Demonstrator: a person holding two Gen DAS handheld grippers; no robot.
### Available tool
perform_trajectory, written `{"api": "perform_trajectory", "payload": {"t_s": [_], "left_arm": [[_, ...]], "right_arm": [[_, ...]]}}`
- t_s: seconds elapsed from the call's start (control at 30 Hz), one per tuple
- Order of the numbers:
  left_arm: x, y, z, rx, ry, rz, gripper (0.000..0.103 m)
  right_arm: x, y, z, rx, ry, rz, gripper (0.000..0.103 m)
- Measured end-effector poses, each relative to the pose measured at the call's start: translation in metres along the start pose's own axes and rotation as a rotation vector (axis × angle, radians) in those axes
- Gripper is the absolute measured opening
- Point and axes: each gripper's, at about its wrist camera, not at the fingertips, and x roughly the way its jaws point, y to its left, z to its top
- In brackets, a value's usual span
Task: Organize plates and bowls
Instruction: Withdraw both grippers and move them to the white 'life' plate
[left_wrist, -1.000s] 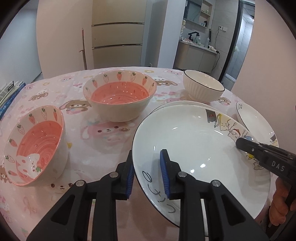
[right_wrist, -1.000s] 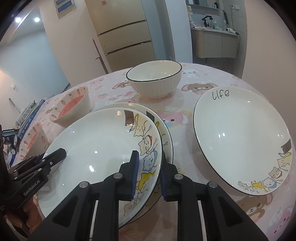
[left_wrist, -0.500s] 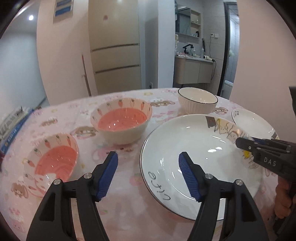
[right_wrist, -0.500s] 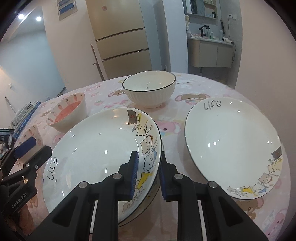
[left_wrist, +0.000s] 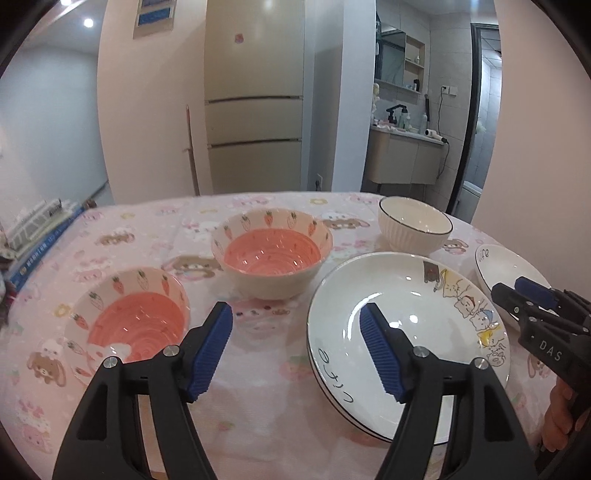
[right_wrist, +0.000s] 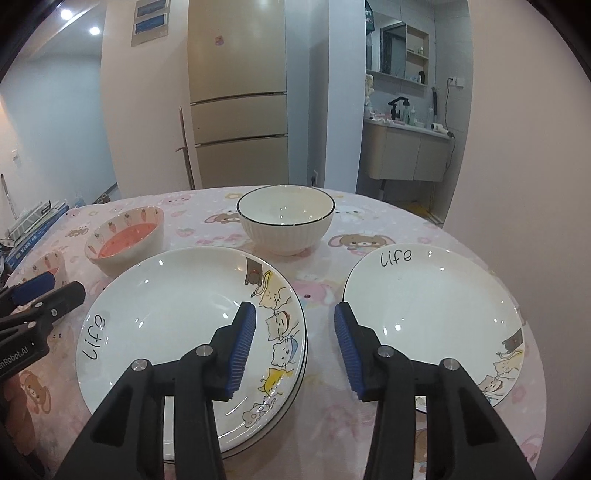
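Left wrist view, left to right. Stack of books (left_wrist: 33, 236) at the far left table edge. Small pink-interior ceramic bowl with carrot and strawberry print (left_wrist: 127, 317) sits on the pink cartoon-print tablecloth (left_wrist: 258, 398), nearest the left. Larger bowl of the same pink carrot pattern (left_wrist: 271, 251) stands behind and to its right, apart from it. Left gripper (left_wrist: 295, 347): black frame, blue ribbed pads, jaws spread wide, holding nothing, touching nothing; it hangs above the cloth, the left pad over the gap beside the small bowl, the right pad over the white plate with black rim, cat drawings and "life" lettering (left_wrist: 406, 332). That plate rests on top of a second like plate; only the lower rim shows beneath. White ribbed bowl with a black rim (left_wrist: 413, 229) stands behind the stack.

Right wrist view, left to right. The stacked plates lie left of centre. Right gripper (right_wrist: 295, 347): same build, jaws spread apart, empty, no contact visible; left pad over the right rim of the stack, right pad over the cloth just beside the single white "life" plate with cats (right_wrist: 432, 314). That single plate lies flat at the right, apart from the stack. Beige refrigerator (right_wrist: 238, 110) stands behind the table.
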Motion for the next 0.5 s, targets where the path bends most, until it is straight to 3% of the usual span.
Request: {"api": "perform_trajectory", "payload": {"t_s": [0.13, 0.27, 0.4, 0.5], "left_arm": [[-0.028, 0.011, 0.012, -0.031, -0.051, -0.024, 0.072], [-0.064, 0.023, 0.023, -0.011, -0.142, 0.026, 0.075], [-0.095, 0.038, 0.032, -0.021, -0.214, 0.053, 0.084], [-0.115, 0.048, 0.036, -0.035, -0.258, 0.063, 0.097]], "right_arm": [[-0.017, 0.005, 0.004, -0.01, -0.022, 0.01, 0.047], [-0.049, 0.012, 0.012, -0.037, -0.067, 0.038, 0.047], [-0.081, 0.021, 0.024, -0.061, -0.125, 0.055, 0.051], [-0.1, 0.03, 0.034, -0.068, -0.166, 0.067, 0.052]]}}
